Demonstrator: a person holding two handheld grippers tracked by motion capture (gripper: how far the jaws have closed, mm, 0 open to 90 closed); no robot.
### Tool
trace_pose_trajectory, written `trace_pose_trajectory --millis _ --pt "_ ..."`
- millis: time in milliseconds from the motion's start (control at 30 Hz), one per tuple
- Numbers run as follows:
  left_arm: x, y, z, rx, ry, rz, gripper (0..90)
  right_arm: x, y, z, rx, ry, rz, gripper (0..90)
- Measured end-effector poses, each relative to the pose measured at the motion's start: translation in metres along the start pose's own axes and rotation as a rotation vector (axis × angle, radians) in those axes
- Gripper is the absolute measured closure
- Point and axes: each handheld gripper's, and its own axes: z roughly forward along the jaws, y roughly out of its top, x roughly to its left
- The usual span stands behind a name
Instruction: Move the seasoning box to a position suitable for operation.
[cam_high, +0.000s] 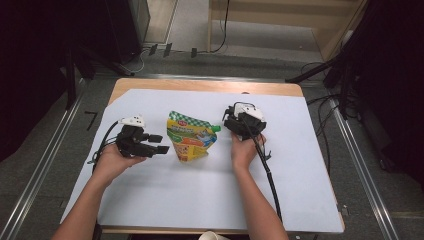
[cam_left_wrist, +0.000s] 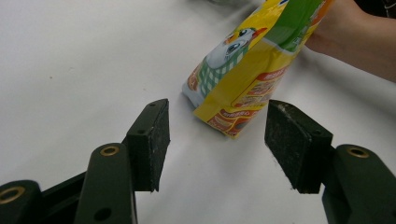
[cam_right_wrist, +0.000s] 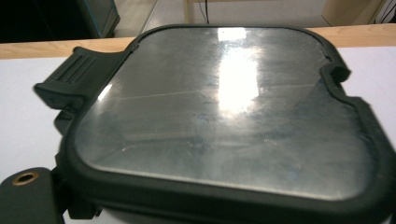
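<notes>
High view: left gripper levelled at pouch, jaws apart.

- You're at a lab-style recording station: a white sheet covers the wooden worktop.
- Cables trail over grey floor beside metal rails and dark curtains.

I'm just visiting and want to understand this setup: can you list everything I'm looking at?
Pouch: one, yellow and green with a green cap, middle of the sheet, between the grippers.
Sheet: one, white, covering most of the table.
Table: one, light wood, bare along the far edge.
Flat panel: one, shiny grey in a black rim, close before the right gripper's camera.
Left gripper: one, black with a white top, jaws open toward the pouch, apart from it.
Right gripper: one, black and white, right of the pouch.
Hands: two, left hand, right hand.
</notes>
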Motion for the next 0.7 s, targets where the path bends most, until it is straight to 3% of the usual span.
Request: trace_pose_trajectory --millis 700 --pt "0.0 0.0 0.0 0.005 0.003 -0.002 41.2 -0.011 0.003 -0.003 -0.001 0.046 -0.068 14.9"
